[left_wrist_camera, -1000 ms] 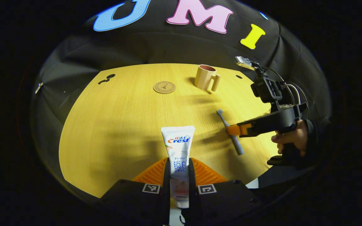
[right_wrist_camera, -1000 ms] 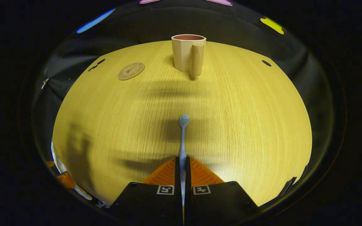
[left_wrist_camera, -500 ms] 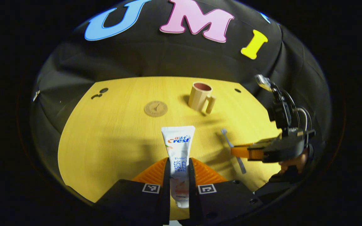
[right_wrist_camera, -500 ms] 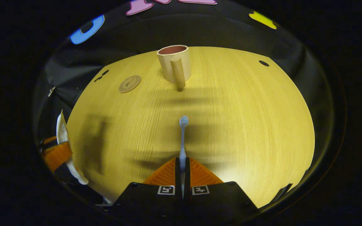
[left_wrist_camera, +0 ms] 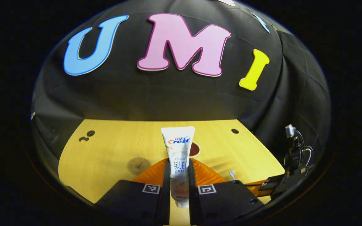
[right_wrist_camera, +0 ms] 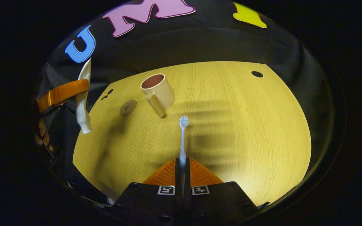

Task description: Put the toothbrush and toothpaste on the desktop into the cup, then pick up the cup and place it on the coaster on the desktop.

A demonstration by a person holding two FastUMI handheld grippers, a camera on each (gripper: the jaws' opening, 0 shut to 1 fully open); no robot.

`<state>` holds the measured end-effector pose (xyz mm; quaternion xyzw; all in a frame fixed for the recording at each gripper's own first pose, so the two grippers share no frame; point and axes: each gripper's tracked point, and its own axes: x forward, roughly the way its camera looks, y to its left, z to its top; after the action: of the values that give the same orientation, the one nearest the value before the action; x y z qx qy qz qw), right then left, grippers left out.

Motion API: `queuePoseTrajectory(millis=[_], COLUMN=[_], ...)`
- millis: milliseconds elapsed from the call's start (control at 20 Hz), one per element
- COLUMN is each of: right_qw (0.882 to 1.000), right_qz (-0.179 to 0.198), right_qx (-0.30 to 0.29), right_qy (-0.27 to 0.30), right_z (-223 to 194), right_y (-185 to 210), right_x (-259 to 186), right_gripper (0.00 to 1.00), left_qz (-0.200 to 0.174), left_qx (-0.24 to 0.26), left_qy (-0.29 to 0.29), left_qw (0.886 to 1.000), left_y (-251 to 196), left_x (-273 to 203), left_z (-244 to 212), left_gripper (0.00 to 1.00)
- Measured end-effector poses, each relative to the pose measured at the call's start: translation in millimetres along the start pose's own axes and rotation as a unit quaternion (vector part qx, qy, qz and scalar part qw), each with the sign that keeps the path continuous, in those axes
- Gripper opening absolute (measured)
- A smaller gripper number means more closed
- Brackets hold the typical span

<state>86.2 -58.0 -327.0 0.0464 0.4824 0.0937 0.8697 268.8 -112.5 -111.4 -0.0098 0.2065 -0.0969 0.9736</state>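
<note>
Left tongs point(left_wrist_camera: 179, 175) clamp toothpaste point(left_wrist_camera: 178, 157), right tongs point(right_wrist_camera: 182, 171) clamp toothbrush point(right_wrist_camera: 183, 138), both lifted short of cup point(right_wrist_camera: 157, 91). Next: tip each into cup.

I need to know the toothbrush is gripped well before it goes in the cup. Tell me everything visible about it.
The toothbrush is slim and pale blue-white, seemingly plastic, with a small bristled head at its far end. The right tongs are shut on its handle, both fingers pressing it. It points straight ahead, held above the wooden table, touching nothing else, its head toward the cup.
</note>
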Motion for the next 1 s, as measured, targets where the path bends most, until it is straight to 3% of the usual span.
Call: queuePoseTrajectory(millis=[250,300,350,450,700,750,800,1000], right_qw=[0.999,0.999,0.999,0.998,0.996,0.996,0.996,0.994], right_qz=[0.015,0.016,0.017,0.019,0.032,0.031,0.029,0.031], right_qx=[0.004,0.002,-0.002,-0.009,0.001,-0.004,-0.009,-0.020], right_qy=[-0.028,-0.036,-0.043,-0.057,-0.079,-0.083,-0.088,-0.105], right_z=[30,36,42,53,68,71,72,79], right_y=[-11,-13,-16,-19,-23,-25,-27,-24], right_x=[-6,-8,-9,-10,-4,-3,0,8], right_gripper=[0.05,0.05,0.05,0.05,0.05,0.05,0.05,0.05], left_qz=[-0.011,-0.016,-0.020,-0.027,-0.024,-0.025,-0.025,-0.010], left_qx=[0.003,0.005,0.005,0.003,-0.009,-0.017,-0.018,0.042], left_qy=[-0.059,-0.073,-0.084,-0.102,-0.145,-0.148,-0.147,-0.141], left_qw=[0.998,0.997,0.996,0.994,0.989,0.989,0.989,0.989], left_y=[-10,-11,-12,-12,-6,-6,-4,4], left_x=[53,63,72,93,141,149,158,179], left_z=[45,55,61,71,76,72,68,39], left_gripper=[0.29,0.34,0.29,0.29,0.29,0.34,0.29,0.29])
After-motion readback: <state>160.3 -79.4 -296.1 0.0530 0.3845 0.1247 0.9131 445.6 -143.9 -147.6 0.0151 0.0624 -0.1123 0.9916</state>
